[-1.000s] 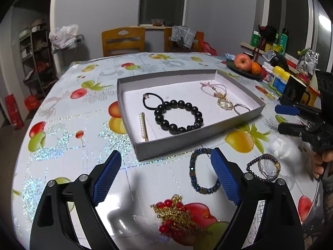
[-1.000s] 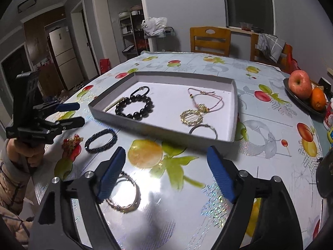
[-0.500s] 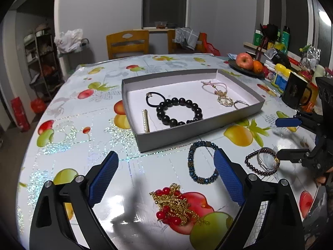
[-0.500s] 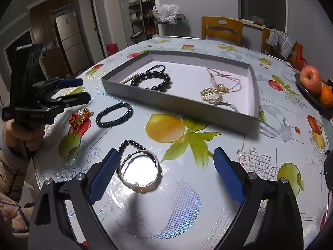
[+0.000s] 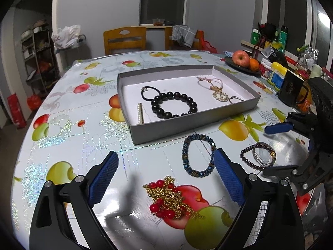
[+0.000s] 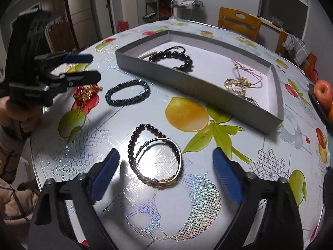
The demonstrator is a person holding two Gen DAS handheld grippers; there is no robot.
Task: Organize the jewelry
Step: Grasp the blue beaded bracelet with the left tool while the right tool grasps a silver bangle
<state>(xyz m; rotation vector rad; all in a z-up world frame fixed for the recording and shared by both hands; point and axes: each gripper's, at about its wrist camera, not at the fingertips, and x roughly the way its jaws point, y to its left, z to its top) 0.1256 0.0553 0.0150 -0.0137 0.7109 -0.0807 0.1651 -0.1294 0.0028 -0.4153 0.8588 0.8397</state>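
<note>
while most of the jewelry already sits in the grey tray [image 5: 193, 123], you've got four pieces out on the counter [image 5: 68, 95] in front of it. the blue beaded bracelet [image 5: 197, 155] lies flat just beside the tray's near wall, and the gold chain with red beads [image 5: 168, 198] is piled up closer to you. off to the right, the dark red bead bracelet [image 6: 145, 133] and the metal bangle [image 6: 158, 162] overlap each other. inside the tray you can see the big black bead bracelet [image 5: 174, 107], a black hair tie [image 5: 148, 93] touching it, a pearl bar [image 5: 139, 113] along the left wall, and a pink cord piece with gold charms [image 5: 216, 87] toward the right end.

your left gripper [image 5: 165, 177] is spread wide with nothing in it, hanging above the gold chain. your right gripper [image 6: 165, 174] is wide open too and empty, its blue pads either side of the bangle and dark red bracelet, not touching them. a plate of fruit [image 5: 243, 59] sits past the tray's far right corner.
</note>
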